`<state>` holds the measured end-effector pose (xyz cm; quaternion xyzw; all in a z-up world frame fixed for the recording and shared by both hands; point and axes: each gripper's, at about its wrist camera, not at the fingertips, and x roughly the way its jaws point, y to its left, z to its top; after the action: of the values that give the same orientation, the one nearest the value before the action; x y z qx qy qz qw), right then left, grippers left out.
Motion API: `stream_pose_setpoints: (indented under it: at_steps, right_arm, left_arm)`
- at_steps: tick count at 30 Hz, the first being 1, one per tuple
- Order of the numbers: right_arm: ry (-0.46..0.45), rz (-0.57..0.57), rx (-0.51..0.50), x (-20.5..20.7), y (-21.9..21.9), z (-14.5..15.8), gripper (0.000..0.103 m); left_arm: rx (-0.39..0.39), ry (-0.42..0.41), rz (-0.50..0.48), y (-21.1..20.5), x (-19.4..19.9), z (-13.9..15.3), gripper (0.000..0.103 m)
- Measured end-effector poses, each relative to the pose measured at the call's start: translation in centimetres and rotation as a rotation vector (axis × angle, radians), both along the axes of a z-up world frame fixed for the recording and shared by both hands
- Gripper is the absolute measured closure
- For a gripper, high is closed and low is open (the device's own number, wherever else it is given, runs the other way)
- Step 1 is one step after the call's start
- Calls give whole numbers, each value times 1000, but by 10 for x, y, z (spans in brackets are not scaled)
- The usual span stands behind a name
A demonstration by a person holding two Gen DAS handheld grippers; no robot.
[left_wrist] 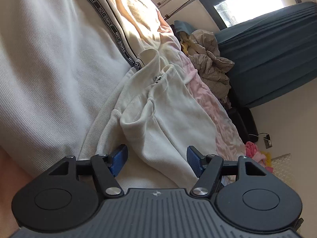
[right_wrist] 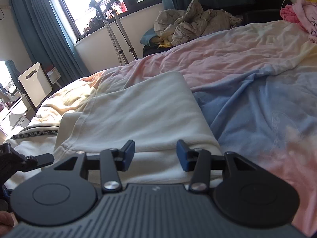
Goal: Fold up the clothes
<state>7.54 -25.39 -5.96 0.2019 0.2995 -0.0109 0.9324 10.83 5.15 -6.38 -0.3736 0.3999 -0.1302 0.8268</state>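
A white ribbed garment (left_wrist: 49, 59) with a black "NOT-SIMPLE" tape (left_wrist: 111, 27) fills the left wrist view. Its rumpled zip-neck part (left_wrist: 158, 109) runs down between the blue pads (left_wrist: 118, 158) of my left gripper (left_wrist: 156, 158). The jaws stand wide and open, loosely around the cloth. In the right wrist view the same white garment (right_wrist: 138, 109) lies folded flat on the bed. My right gripper (right_wrist: 155, 154) hovers at its near folded edge. Its pads (right_wrist: 128, 154) are apart and the cloth is not bunched between them.
A pink and blue bedcover (right_wrist: 247, 69) spreads under and to the right of the garment. A grey quilted heap (right_wrist: 190, 23) lies at the far bedside and pink clothes (right_wrist: 297, 11) at the far right. A white appliance (right_wrist: 35, 83), a metal stand (right_wrist: 118, 29) and teal curtains (left_wrist: 277, 49) line the window wall.
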Motion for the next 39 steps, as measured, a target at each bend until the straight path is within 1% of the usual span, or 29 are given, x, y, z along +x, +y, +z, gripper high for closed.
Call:
stream_pose_setpoints:
  at_steps: [1, 3, 4, 5, 6, 7, 9, 10, 11, 12, 14, 16, 18, 20, 23, 24, 25, 28, 30, 31, 33, 35, 36, 39]
  right_arm:
    - [0, -5, 12, 0, -2, 0, 55]
    - [1, -14, 35, 1, -3, 0, 54]
    - [0, -15, 45, 2, -4, 0, 53]
    - [-2, -17, 42, 3, -3, 0, 53]
    - [-6, -18, 32, 3, -3, 0, 52]
    - [-10, -20, 22, 4, -2, 1, 52]
    - [-13, -19, 16, 4, -1, 0, 52]
    - [-14, -19, 13, 4, -1, 0, 52]
    - [-13, -18, 17, 4, -1, -1, 52]
    - [-14, -16, 17, 4, -2, -2, 52]
    - [-21, -9, 3, 2, -1, -4, 52]
    - [-37, 0, -17, 0, 0, -5, 52]
    - [-61, -10, -36, -4, -1, -3, 52]
    - [-92, -28, -34, -8, -7, 1, 52]
    - [-121, -66, -13, -15, -19, 6, 52]
    - [-129, -80, -5, -17, -24, 8, 52]
    - [-132, -98, 11, -20, -28, 8, 52]
    - [-134, -119, 75, -26, -38, 5, 52]
    - [-123, -124, 89, -27, -41, 1, 52]
    - [-117, -126, 95, -27, -42, -1, 52]
    - [-102, -124, 142, -27, -45, -6, 52]
    - [-81, -128, 179, -26, -48, -12, 51]
    - [-85, -130, 207, -26, -50, -16, 51]
    - [-99, -136, 291, -26, -56, -26, 40]
  left_arm:
    - [-4, 2, 12, 0, 2, -2, 28]
    - [-20, 16, 46, 3, 10, -10, 28]
    - [-37, 21, 64, 6, 13, -13, 29]
    - [-71, 25, 89, 10, 17, -15, 32]
    - [-98, 25, 104, 13, 21, -17, 32]
    - [-103, 17, 101, 14, 25, -17, 32]
    - [-83, -7, 92, 14, 34, -18, 44]
    - [-60, -17, 95, 13, 36, -20, 56]
    - [-45, -17, 103, 14, 38, -23, 76]
    - [-44, -10, 108, 15, 40, -26, 85]
    - [-58, -25, 113, 18, 40, -28, 90]
    - [-53, -59, 120, 18, 36, -23, 92]
    - [-28, -128, 125, 17, 24, -8, 93]
    - [-13, -196, 125, 17, 10, 9, 93]
    - [48, -258, 134, 15, -19, 32, 93]
    - [77, -260, 137, 15, -26, 33, 93]
    - [103, -241, 134, 15, -29, 31, 93]
    - [181, -154, 116, 14, -30, 12, 92]
    - [204, -113, 102, 14, -25, -1, 92]
    - [201, -109, 99, 15, -25, -4, 91]
    - [194, -121, 96, 17, -27, -3, 88]
    - [231, -141, 83, 15, -32, 4, 86]
    - [253, -151, 76, 14, -35, 7, 86]
    - [319, -184, 56, 10, -44, 17, 83]
